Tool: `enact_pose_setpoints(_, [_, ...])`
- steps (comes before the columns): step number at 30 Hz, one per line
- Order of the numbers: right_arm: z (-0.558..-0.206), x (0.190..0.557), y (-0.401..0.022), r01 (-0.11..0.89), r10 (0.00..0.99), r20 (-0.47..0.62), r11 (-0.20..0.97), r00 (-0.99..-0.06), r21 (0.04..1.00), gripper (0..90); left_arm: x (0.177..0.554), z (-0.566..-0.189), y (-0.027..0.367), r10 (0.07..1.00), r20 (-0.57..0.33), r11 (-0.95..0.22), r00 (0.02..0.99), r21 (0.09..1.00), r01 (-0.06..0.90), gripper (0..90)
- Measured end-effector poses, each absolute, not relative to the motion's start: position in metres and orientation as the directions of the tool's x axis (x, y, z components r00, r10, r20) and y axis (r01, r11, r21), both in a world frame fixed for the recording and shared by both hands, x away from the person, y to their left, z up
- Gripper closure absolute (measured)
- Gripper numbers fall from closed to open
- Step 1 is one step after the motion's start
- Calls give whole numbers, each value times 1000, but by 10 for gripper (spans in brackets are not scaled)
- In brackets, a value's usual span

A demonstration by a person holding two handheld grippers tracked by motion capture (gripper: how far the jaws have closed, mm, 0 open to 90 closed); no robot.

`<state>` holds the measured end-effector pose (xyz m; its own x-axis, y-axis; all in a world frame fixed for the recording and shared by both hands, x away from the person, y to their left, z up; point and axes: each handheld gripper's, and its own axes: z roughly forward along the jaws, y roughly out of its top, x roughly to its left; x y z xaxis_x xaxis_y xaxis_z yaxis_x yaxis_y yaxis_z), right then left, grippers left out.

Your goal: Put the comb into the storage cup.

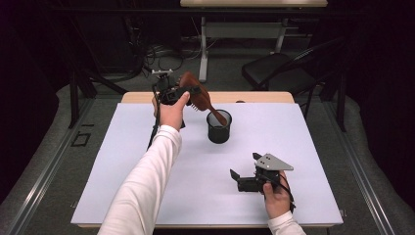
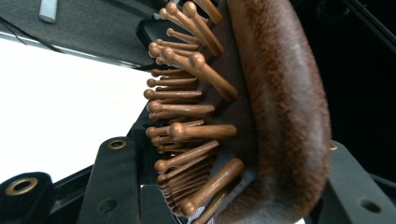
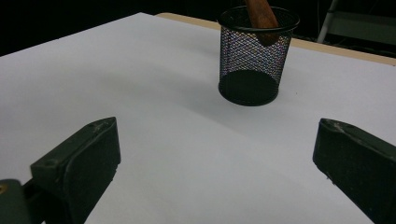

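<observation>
Wood hairbrush (image 2: 280, 107) w/ smooth wood pins, black wire-mesh metal cup (image 3: 254, 56), matt white tabletop (image 1: 147, 161).

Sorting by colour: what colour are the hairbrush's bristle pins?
Reddish-brown wooden bristle pins with rounded tips; the left gripper view shows them best.

My work surface is a white sheet (image 1: 147, 166) laid over a wooden table (image 1: 147, 96), whose pale edge shows along the far side. Beyond it — on grey floor (image 1: 49, 147) — a black chair (image 1: 279, 68) stands at the right, a white table leg (image 1: 203, 49) rises at centre, and cables (image 1: 156, 54) tangle in the dark.
</observation>
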<state>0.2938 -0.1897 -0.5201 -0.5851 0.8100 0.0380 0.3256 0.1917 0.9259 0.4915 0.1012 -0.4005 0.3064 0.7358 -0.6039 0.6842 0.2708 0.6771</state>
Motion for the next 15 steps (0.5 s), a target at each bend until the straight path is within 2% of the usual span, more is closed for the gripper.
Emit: enact_pose_setpoints(15, [-520, 293, -190, 327, 811, 40, 190, -584, 926, 6, 495, -410, 91, 744, -593, 246, 308, 672, 698, 496])
